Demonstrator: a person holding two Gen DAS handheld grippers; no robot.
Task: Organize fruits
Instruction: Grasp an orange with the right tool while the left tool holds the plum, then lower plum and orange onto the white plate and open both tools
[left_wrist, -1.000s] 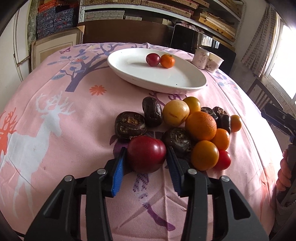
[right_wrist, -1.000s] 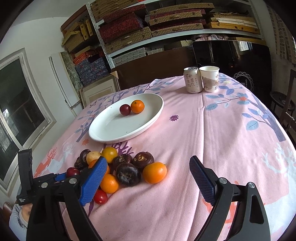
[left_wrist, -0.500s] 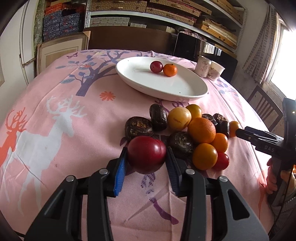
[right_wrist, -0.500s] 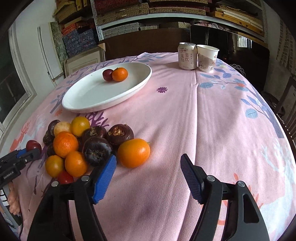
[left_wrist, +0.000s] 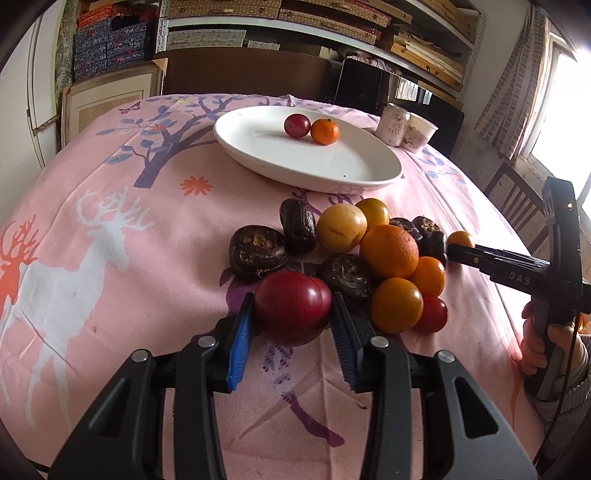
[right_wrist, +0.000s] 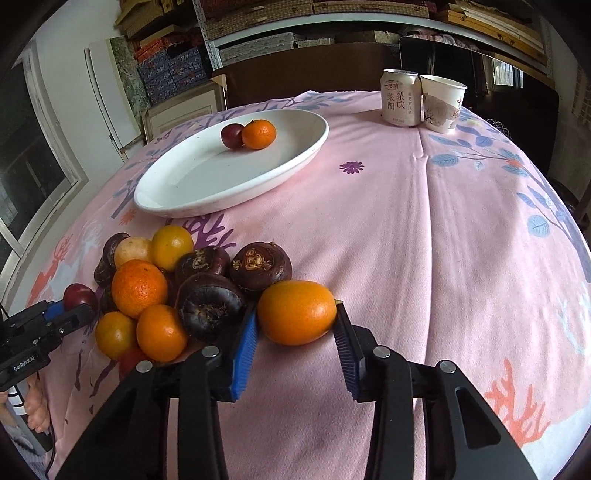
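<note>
Down at the bottom centre of the left wrist view, the left gripper (left_wrist: 293, 314) points forward over the pink tablecloth (left_wrist: 110, 266), its jaws closed narrowly on a dark red plum (left_wrist: 293, 308) with both blue pads against its sides. Whether the plum is off the cloth I cannot tell. Just beyond and right of it lies the fruit pile (left_wrist: 369, 254) of oranges and dark water chestnuts. A white plate (left_wrist: 332, 173) sits above centre, holding a small plum and a tangerine. At the right edge the right hand (left_wrist: 543, 347) grips the handle of its tool, which reaches leftward to the pile.

Turning to the right wrist view, the right gripper (right_wrist: 295, 325) enters from the bottom, jaws drawn in around an orange kumquat (right_wrist: 297, 312) at the pile's right side, pads touching it or nearly so. The plate lies at upper left of centre, a can (right_wrist: 400, 98) and paper cup (right_wrist: 441, 103) touching at top right. The left gripper with its plum appears at the left edge.
</note>
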